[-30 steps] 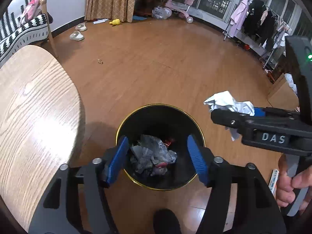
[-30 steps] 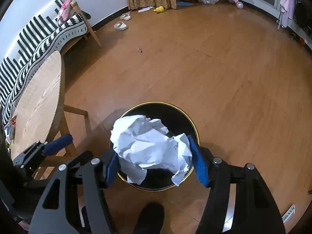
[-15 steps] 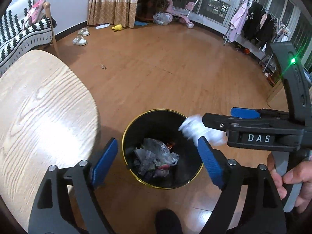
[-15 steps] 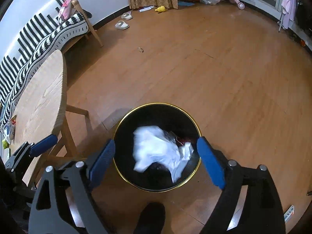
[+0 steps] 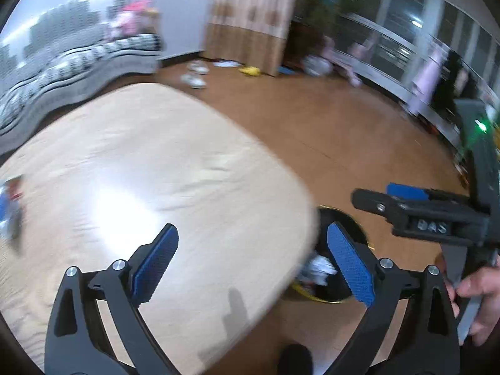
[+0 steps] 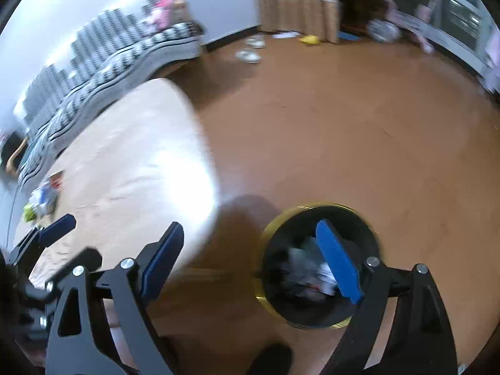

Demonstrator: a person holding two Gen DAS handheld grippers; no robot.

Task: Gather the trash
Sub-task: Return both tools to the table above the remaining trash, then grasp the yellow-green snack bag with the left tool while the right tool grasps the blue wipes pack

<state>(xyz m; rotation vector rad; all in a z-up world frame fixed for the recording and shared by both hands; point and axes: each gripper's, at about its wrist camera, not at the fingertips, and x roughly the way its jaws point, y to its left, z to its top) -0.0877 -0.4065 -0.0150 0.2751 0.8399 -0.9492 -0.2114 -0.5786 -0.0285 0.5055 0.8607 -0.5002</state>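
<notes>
Since the crumpled paper (image 6: 325,273) left the right hand-held gripper (image 6: 250,262) a moment ago, it lies in the bin (image 6: 318,262) on the floor. Both views have swung toward the counter (image 5: 150,187). Left hand-held gripper (image 5: 250,265) and right both gape wide, empty. More wrappers (image 6: 42,201) wait at the counter's far edge: likely next pickup.

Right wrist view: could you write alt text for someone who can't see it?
An open right gripper holds nothing above a black, gold-rimmed trash bin on the wood floor, with crumpled white paper among the rubbish inside. A pale round wooden table sits left; the image is motion-blurred.
</notes>
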